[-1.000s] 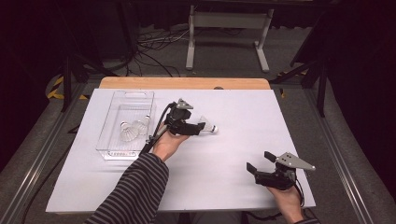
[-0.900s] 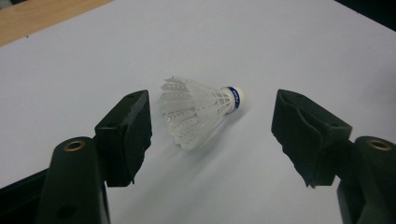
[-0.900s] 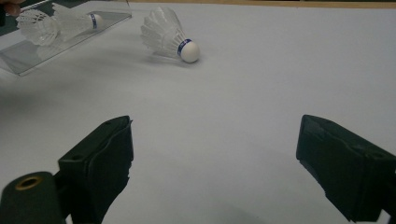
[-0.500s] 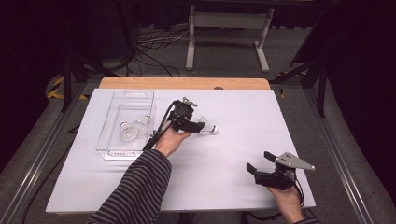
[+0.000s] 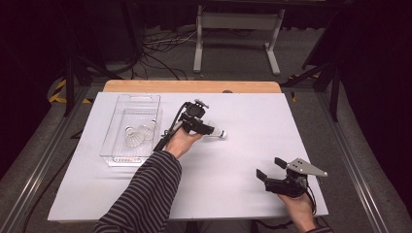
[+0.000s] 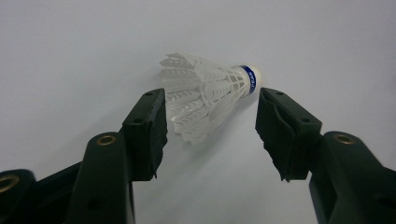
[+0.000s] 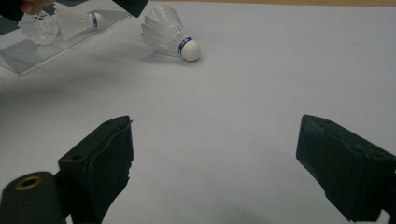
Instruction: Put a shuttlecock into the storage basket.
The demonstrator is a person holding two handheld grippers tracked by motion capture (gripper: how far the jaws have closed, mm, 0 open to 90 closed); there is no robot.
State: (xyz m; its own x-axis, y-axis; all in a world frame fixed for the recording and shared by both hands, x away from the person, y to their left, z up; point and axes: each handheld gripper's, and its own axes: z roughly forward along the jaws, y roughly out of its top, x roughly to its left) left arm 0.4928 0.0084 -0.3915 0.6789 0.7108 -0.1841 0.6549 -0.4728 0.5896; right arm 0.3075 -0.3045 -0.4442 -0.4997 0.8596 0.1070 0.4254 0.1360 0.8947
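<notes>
A white feather shuttlecock [image 6: 205,95] with a blue band at its cork lies on its side on the white table [image 5: 243,121]. My left gripper [image 6: 210,116] is open around it: one pad stands beside the feather skirt, the other beside the cork, and neither touches. Its jaws have just been closing with the shuttlecock between them. In the high view the left gripper [image 5: 206,128] is at mid-table, right of the tray, with the shuttlecock [image 5: 217,133] at its tips. My right gripper [image 5: 269,167] rests near the front right with its jaws wide open [image 7: 215,154] and nothing between them.
A clear plastic tray [image 5: 111,145] stands left of the left hand with shuttlecocks [image 5: 138,135] inside. The right gripper view shows that tray [image 7: 28,56] at the far left and the loose shuttlecock [image 7: 170,35] ahead. A wooden strip [image 5: 194,86] edges the table's far side.
The left gripper has edged right and slightly down around the shuttlecock, and its jaws have narrowed. The shuttlecock and the right gripper have stayed put.
</notes>
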